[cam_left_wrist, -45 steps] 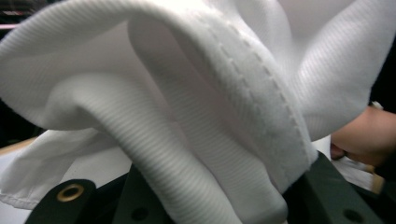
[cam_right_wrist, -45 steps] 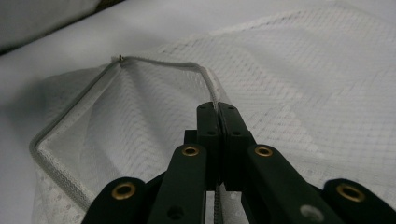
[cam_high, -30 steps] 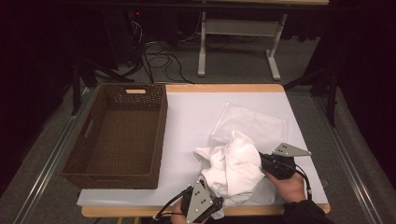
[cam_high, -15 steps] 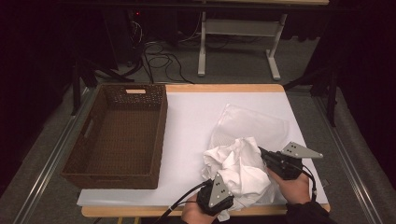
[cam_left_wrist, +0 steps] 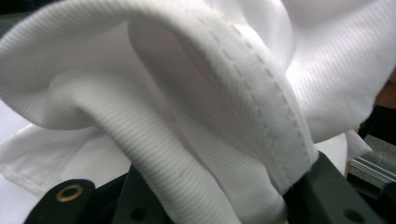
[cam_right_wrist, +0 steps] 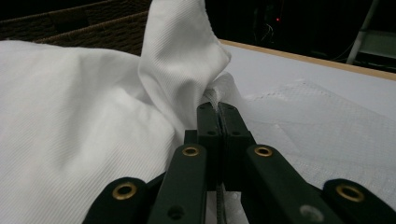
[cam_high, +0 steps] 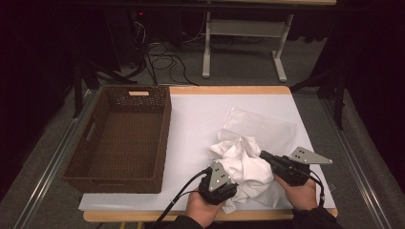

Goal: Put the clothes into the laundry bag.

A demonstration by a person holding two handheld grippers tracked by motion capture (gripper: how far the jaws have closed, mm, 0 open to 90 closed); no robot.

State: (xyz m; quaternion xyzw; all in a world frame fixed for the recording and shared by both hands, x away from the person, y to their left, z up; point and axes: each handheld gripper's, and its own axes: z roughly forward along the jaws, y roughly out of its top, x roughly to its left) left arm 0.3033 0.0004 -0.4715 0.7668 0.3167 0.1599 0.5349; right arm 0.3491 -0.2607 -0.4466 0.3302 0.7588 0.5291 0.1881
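Note:
A crumpled white cloth [cam_high: 241, 162] lies bunched near the table's front edge, between my two grippers. My left gripper [cam_high: 228, 179] is at the cloth's near left side. In the left gripper view a thick hemmed fold of the cloth [cam_left_wrist: 261, 121] runs down between its black jaws, which are closed on the fold. My right gripper [cam_high: 263, 155] comes in from the right, its jaws pinched together on a raised edge of the cloth [cam_right_wrist: 187, 60]. The right gripper [cam_right_wrist: 217, 108] has only a thin seam between its pads.
A dark brown wicker basket [cam_high: 88, 169] stands empty on the left of the white table cover [cam_high: 196, 119]. A flat translucent white bag [cam_high: 265, 126] lies behind the cloth. The wooden table edge [cam_high: 224, 89] runs along the back, with cables and a metal stand beyond.
My left gripper has moved right and a little in from the front edge, carrying the cloth with it. The cloth is bunched tighter toward the right gripper, which has stayed put.

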